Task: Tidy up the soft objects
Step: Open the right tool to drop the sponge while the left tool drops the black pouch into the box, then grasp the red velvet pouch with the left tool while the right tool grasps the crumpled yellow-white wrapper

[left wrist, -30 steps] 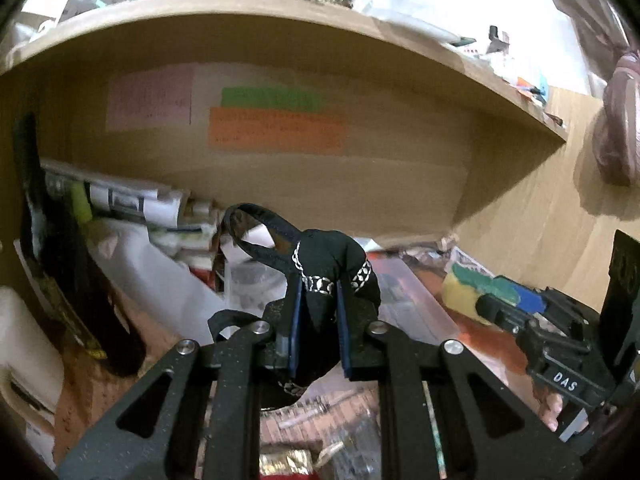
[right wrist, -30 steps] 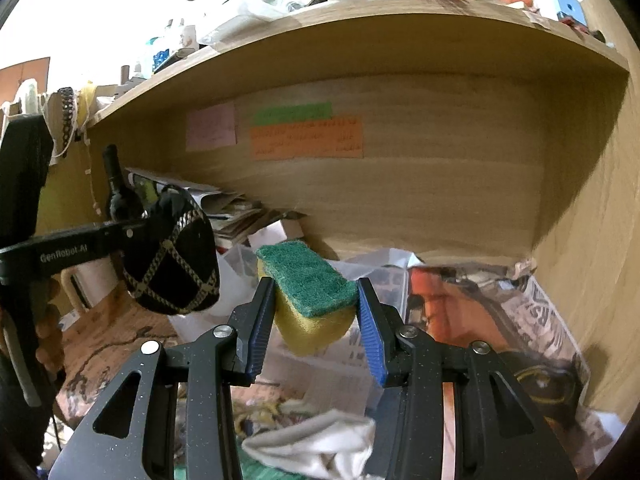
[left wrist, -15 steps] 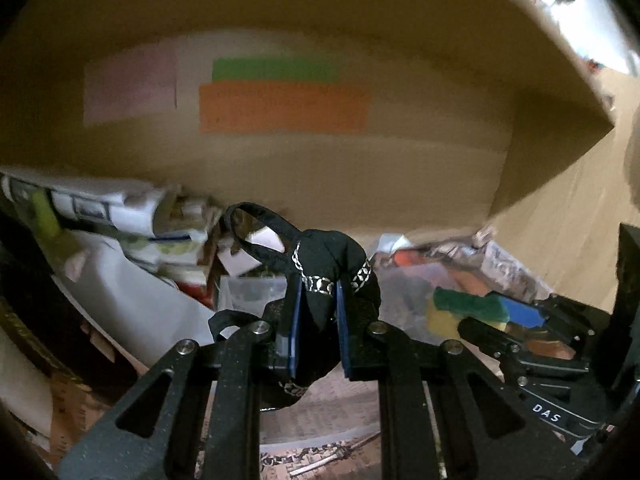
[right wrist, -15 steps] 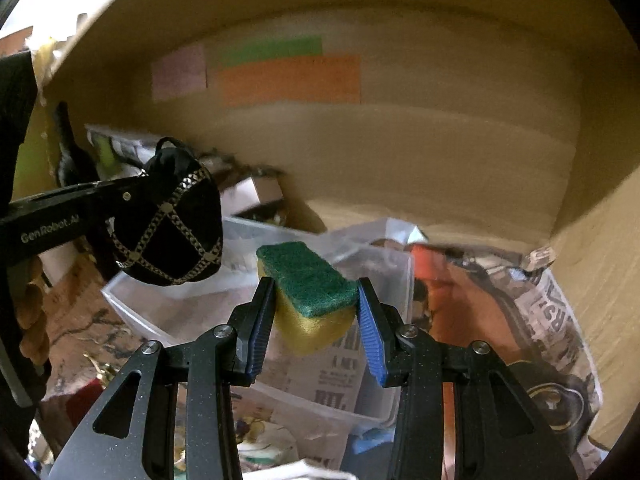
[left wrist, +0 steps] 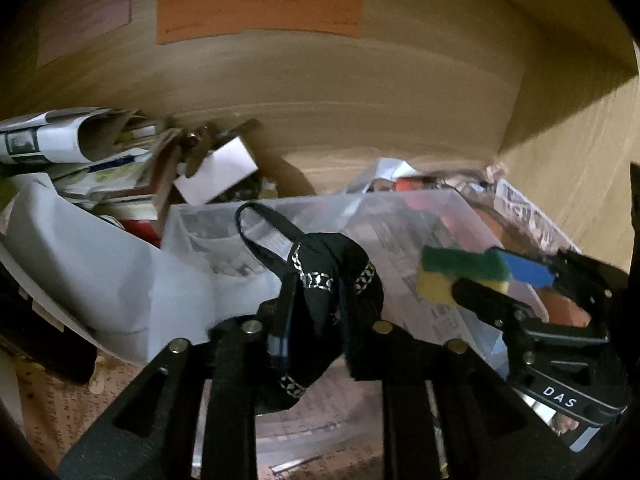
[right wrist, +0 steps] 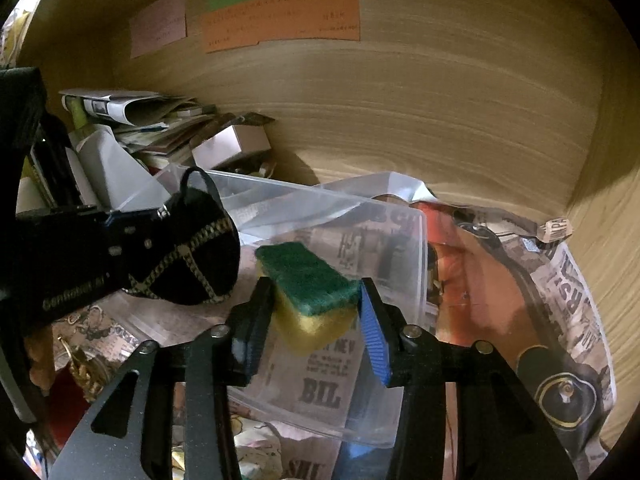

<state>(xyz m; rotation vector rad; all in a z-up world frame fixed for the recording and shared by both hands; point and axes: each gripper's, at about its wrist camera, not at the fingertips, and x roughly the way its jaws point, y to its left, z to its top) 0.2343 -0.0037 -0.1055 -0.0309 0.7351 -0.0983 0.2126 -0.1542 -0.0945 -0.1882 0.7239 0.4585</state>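
Clear plastic bin (right wrist: pixel 400 216) lies under both tools. Left tool (left wrist: pixel 316 312), jaws just easing apart, grips a black chain-trimmed pouch (left wrist: pixel 324 280) above it; right tool (right wrist: pixel 316 320), also widening, pinches a green-topped yellow sponge (right wrist: pixel 310 296).

Both grippers are matte black with triangular cut-outs, silver screws, blue-padded jaws and white lettering on the side.

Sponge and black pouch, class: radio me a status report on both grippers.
Left gripper jaws just easing open, black pouch between. Right gripper loosening on sponge. Both over clear bin; nothing blocking.
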